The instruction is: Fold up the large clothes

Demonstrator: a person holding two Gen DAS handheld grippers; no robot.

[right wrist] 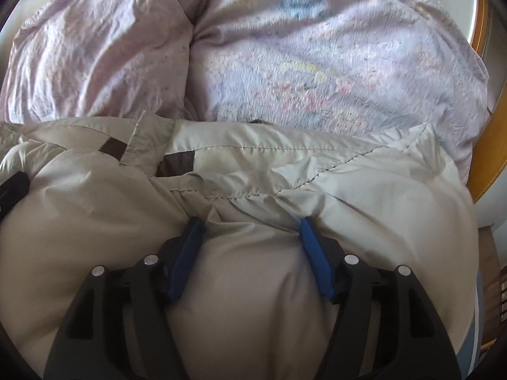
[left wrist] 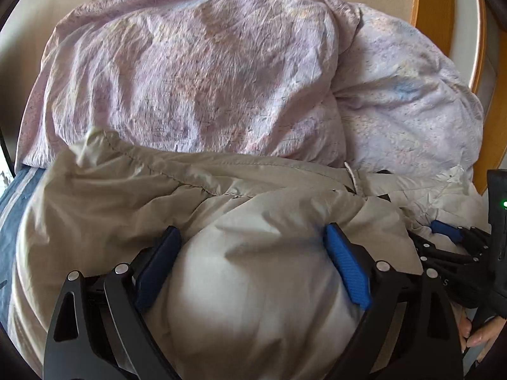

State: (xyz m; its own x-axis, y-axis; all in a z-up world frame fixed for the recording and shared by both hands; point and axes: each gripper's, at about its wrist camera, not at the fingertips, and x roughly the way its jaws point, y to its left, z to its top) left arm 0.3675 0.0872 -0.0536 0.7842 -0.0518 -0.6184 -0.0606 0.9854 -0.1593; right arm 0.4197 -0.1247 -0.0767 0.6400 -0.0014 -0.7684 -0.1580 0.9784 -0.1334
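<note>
Here, both released claws straddle a beige garment beside lilac bedding.

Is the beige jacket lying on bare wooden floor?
No, the beige jacket lies on a bed, right against a crumpled pink patterned duvet.

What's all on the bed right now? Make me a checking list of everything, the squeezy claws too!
Surface: bed with a blue striped sheet, mostly covered.
Job's things: beige puffy jacket, rumpled, bunched between both grippers.
Clutter: pink-lilac patterned duvet heaped behind the jacket.
Grippers: left gripper jaws wide, fabric bulging between them, pads not clearly pressing; right gripper jaws apart astride a jacket bulge, grip unclear. A hand shows at the left view's lower right.
Cables: a thin dark line by the wooden bed frame, unclear.
Surroundings: pale wall behind.
</note>
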